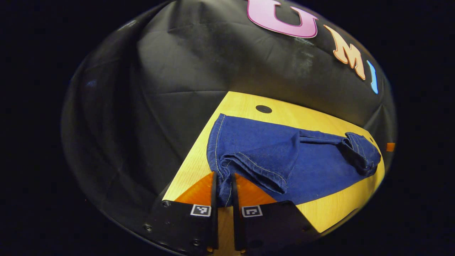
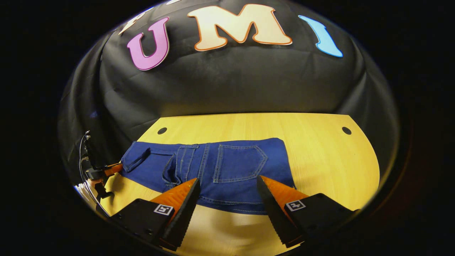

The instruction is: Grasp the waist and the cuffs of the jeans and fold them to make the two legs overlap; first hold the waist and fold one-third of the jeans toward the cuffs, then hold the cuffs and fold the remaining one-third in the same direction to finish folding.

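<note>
Wooden table [image 2: 320,156] carries the jeans [image 2: 227,167], lying lengthwise w/ legs already overlapped and back pocket up: waist end to the right, cuffs [image 1: 227,167] at the far left edge. Left gripper [image 1: 224,193] is clenched on the cuffs, denim bunched between both fingers, and shows small at the left in the right gripper view; right gripper [image 2: 227,193] is released, jaws wide, hanging just near of the seat/waist edge, touching nothing. Looks like the thirds stage, waist fold first: right claw prob. needs to drop, pinch the waist and carry it toward the cuffs.
</note>
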